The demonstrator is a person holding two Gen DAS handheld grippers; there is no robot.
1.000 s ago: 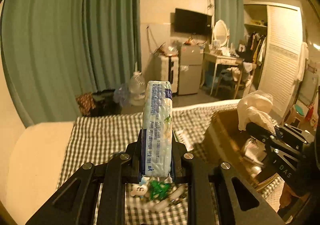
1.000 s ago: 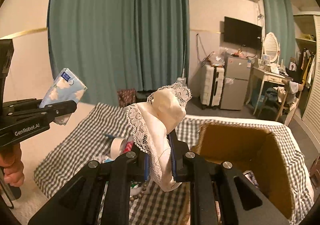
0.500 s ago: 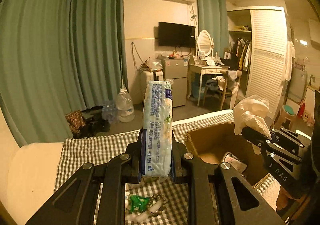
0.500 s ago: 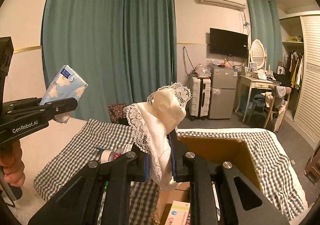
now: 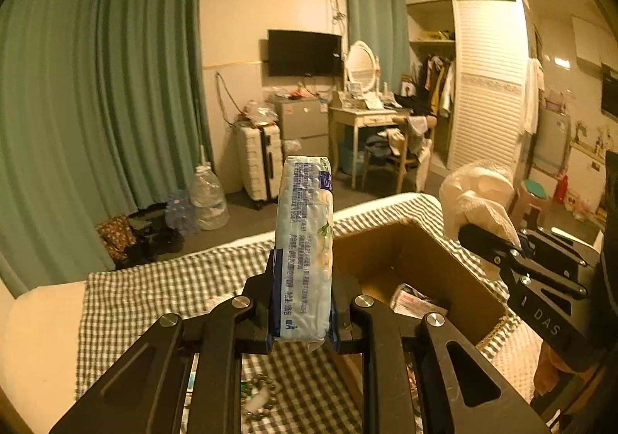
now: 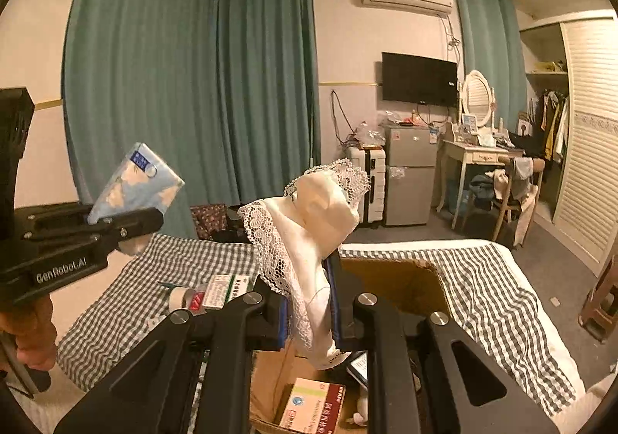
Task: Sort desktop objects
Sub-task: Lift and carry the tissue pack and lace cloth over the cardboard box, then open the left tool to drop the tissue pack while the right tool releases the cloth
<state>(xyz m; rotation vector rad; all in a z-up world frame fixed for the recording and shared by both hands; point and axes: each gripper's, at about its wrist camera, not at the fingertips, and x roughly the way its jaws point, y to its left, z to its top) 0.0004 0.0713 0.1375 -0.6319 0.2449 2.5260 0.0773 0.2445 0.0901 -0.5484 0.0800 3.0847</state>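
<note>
Left hand-held gripper (image 5: 303,322) clamps a tissue pack (image 5: 305,241); right hand-held gripper (image 6: 309,312) clamps lace cloth (image 6: 309,217), both raised for dropping into the cardboard box (image 6: 401,279).

Your left gripper (image 6: 127,225) reads "GenRobot.AI" along its side; your right gripper (image 5: 498,244) shows "DAS". Print on the tissue pack (image 5: 305,256) is unreadable.

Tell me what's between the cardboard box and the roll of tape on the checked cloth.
In the right wrist view, a green-and-white carton lies on the checked cloth between the tape roll and the cardboard box.
</note>
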